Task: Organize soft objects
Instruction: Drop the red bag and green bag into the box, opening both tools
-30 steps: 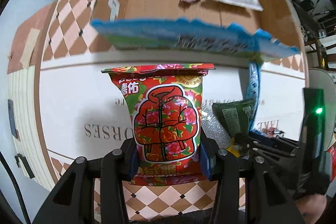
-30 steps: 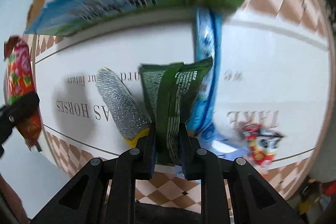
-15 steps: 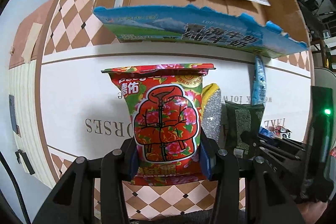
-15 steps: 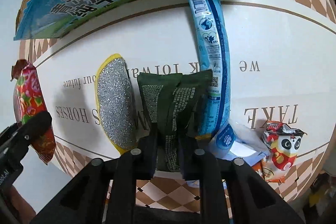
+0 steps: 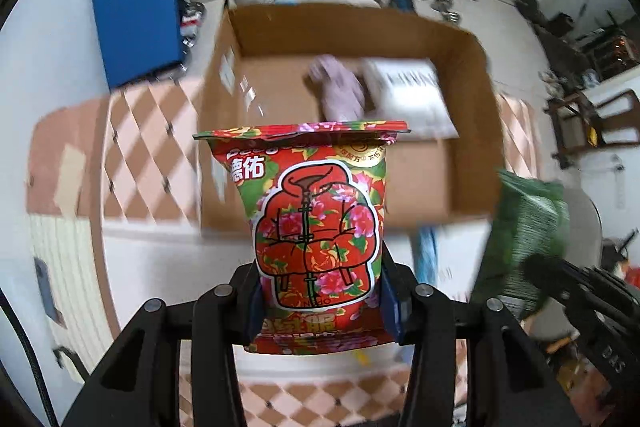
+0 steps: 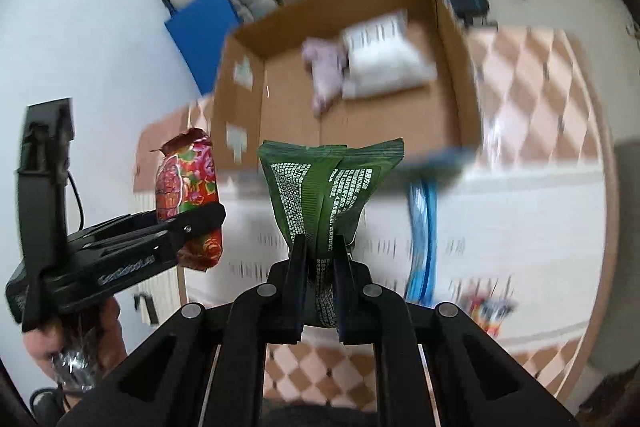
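meanwhile left gripper (image 5: pixel 320 303) pinched the red snack bag (image 5: pixel 316 227), right gripper (image 6: pixel 318 267) pinched the green packet (image 6: pixel 328 187); cardboard box (image 5: pixel 472 131) lay ahead.

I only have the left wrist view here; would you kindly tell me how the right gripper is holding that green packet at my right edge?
Observer: The right gripper is shut on the green packet's lower end; the packet stands upright, printed back facing the camera.
Operator: Thank you. What lies beyond it?
Observer: The open cardboard box, with a lilac cloth and a white pouch on its floor.
Operator: Anything left on the table?
Observer: A long blue wrapper and a small red packet, blurred.
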The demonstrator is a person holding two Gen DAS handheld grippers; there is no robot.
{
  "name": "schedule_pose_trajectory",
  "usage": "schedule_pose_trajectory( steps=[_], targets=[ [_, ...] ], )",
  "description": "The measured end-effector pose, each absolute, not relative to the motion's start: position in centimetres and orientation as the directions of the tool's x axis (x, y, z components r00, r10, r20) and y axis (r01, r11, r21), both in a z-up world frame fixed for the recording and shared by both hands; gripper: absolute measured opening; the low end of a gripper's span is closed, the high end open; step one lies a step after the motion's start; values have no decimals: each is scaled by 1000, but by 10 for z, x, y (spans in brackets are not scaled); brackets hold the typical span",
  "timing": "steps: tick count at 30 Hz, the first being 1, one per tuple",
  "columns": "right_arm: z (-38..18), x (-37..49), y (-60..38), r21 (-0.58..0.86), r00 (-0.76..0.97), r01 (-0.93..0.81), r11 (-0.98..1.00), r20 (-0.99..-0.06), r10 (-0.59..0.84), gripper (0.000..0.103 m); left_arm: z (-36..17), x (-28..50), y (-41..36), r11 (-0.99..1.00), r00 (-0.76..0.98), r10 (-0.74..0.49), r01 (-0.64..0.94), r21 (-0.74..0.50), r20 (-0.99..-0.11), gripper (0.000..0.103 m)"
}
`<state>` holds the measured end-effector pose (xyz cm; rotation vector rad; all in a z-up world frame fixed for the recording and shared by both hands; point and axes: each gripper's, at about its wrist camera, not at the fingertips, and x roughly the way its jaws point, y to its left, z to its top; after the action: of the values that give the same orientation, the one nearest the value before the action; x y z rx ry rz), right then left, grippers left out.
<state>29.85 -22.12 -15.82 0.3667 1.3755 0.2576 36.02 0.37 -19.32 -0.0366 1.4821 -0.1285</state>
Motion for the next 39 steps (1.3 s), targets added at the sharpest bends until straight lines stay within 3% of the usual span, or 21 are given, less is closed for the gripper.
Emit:
schedule_pose_trajectory(
  steps=[10, 17, 25, 26, 28, 29, 30, 34, 36, 39],
  targets=[
    [-245, 414, -217, 258, 63, 85, 962, -965, 253, 12, -292, 491, 6, 999, -79, -39, 14, -40, -996, 43],
    [-310, 430, -207, 201, -49, 73, 977, -977, 205, 12, -340, 516, 0, 1000, -146, -10, 9, -11, -989, 43],
    [-344, 430, -199, 169, -109, 59, 984, -979, 175, 14, -348, 522, -5, 1000, -160, 3, 14, 1, -987, 45],
    [-345, 430, -199, 164, -112, 60, 985, -979, 170, 17, -345, 521, -4, 1000, -164, -17, -1, -17, -986, 46],
    [-342, 432, -200, 165, -104, 62, 984, -980, 171, 34, -337, 522, -1, 999, -149, -48, -27, -44, -988, 66],
    [-337, 433, -201, 166, -96, 66, 984, -980, 172, 54, -329, 521, 1, 998, -128, -56, -36, -52, -990, 73],
    [-331, 435, -202, 167, -86, 65, 984, -981, 172, 67, -322, 520, 2, 998, -111, -60, -39, -56, -992, 84],
    [-305, 438, -197, 157, -42, 40, 987, -986, 158, 80, -288, 508, -1, 997, -51, -73, -32, -71, -996, 90],
    [-292, 438, -193, 153, -13, 29, 988, -988, 153, 96, -263, 494, -3, 998, 0, -65, -18, -65, -998, 100],
    [-272, 434, -184, 138, 33, 11, 990, -990, 138, 103, -235, 476, -7, 999, 55, -52, 8, -52, -997, 100]
  ],
)
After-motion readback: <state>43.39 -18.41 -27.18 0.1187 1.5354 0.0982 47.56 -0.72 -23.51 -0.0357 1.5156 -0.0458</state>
